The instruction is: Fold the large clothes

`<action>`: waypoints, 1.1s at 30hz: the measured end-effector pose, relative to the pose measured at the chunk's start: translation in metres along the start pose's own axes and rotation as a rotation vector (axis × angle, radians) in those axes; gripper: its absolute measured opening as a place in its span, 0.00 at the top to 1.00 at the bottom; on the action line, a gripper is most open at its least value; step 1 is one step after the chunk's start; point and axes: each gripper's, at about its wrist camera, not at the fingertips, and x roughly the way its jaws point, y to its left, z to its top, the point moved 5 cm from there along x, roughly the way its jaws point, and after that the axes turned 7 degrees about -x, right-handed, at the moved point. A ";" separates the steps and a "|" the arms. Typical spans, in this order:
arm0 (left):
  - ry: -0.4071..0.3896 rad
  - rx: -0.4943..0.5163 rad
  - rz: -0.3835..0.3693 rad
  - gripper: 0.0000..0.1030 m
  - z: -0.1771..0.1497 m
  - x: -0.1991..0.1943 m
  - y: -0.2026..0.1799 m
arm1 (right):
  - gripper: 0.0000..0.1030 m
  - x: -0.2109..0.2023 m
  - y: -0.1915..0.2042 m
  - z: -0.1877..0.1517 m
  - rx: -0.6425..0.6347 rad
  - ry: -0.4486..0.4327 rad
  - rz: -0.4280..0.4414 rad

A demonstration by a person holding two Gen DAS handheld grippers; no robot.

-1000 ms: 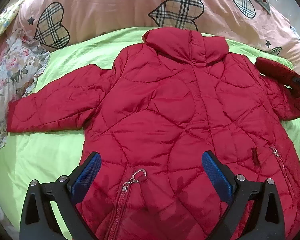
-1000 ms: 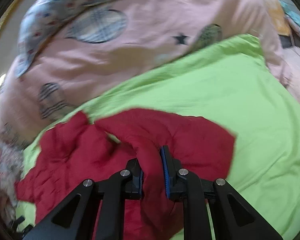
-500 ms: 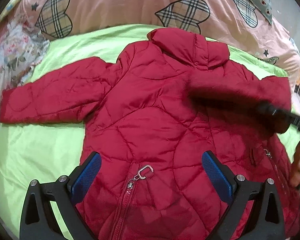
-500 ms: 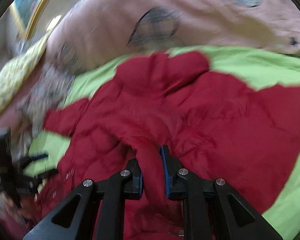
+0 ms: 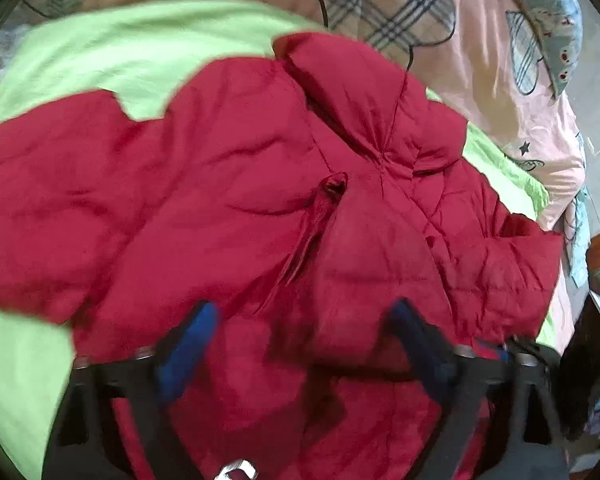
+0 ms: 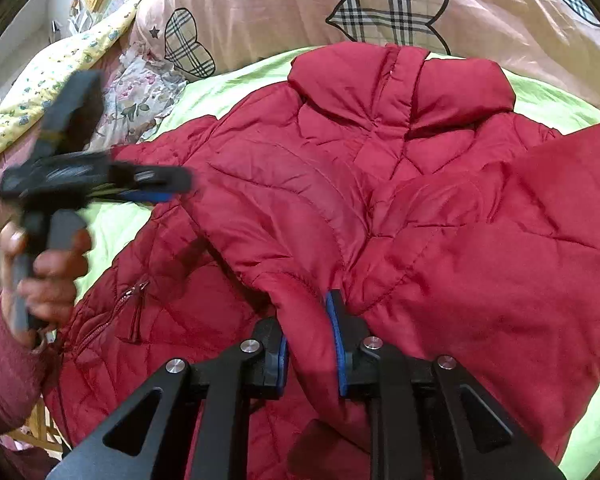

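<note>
A red quilted jacket lies back-up on a green sheet, collar toward the pillows. My right gripper is shut on the cuff of the jacket's right sleeve, which is folded across the back. My left gripper is open and empty, blurred, hovering over the middle of the jacket. The left gripper also shows in the right wrist view, at the jacket's left side, held by a hand. The left sleeve lies spread to the left.
A pink duvet with plaid hearts lies behind the jacket. A floral cloth and a yellow floral pillow sit at the left. The bed's right edge and dark furniture show in the left wrist view.
My right gripper has carried the right sleeve leftward across the jacket's back and lowered it. My left gripper has swung right and closer over the jacket; its jaws stay open.
</note>
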 end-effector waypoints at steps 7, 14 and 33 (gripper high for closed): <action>-0.031 0.050 -0.014 0.86 0.002 0.001 -0.002 | 0.59 0.000 0.005 0.001 0.011 0.002 0.006; -0.172 0.075 0.111 0.88 -0.013 -0.033 0.028 | 0.40 -0.039 -0.002 -0.002 0.066 -0.099 -0.005; -0.337 0.125 0.175 0.77 -0.044 -0.100 0.021 | 0.40 -0.005 -0.084 -0.010 0.197 -0.023 -0.352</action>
